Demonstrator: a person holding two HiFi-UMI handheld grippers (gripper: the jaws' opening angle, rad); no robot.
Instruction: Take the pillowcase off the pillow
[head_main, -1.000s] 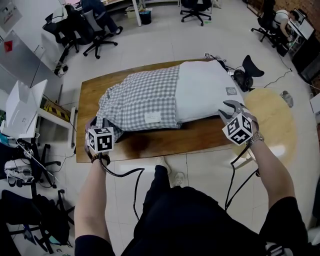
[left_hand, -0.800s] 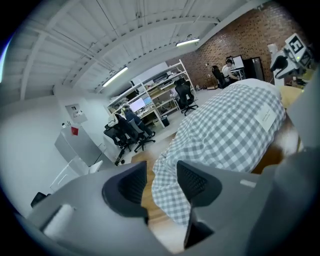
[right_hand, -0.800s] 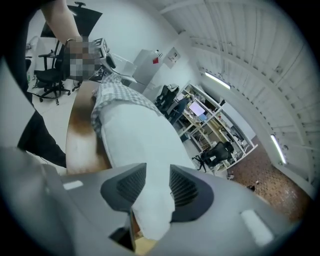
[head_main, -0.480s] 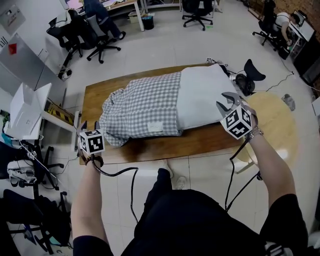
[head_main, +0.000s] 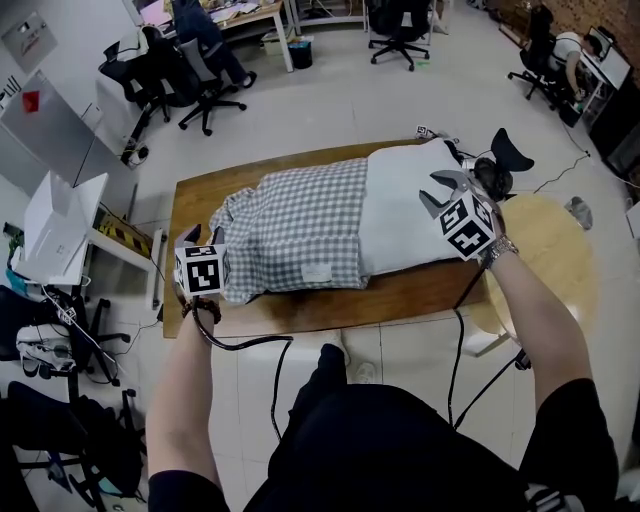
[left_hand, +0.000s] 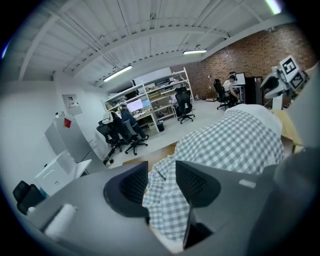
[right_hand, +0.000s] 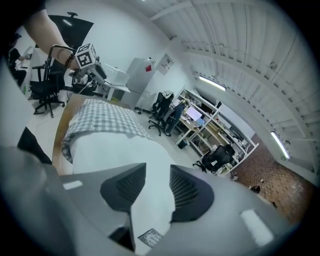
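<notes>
Head view: the wooden bench (head_main: 300, 310) stands alone on pale floor tiles, with walking room on its far and near sides. The pillow (head_main: 405, 215) lies lengthwise on it, its bare white half toward the right end. The grey-checked pillowcase (head_main: 295, 225) covers the left half and bunches loosely near the left edge. A strip of bare wood runs along the near edge, and more shows at the far left corner. To the right, a round wooden table (head_main: 545, 240) sits close against the bench. Office chairs (head_main: 205, 75) stand well apart across the floor.

The left gripper (head_main: 203, 238) is at the pillowcase's left corner. Its jaws have just been closing, and in the left gripper view the checked cloth fills the gap between them, pinched. The right gripper (head_main: 443, 190) is at the pillow's right end; in its own view the jaws are clamped on a fold of the white pillow.

A small white label (head_main: 318, 271) is sewn near the pillowcase's near edge, and a printed tag (right_hand: 150, 238) shows on the pillow below the right jaws. The print on both is too small to read.
</notes>
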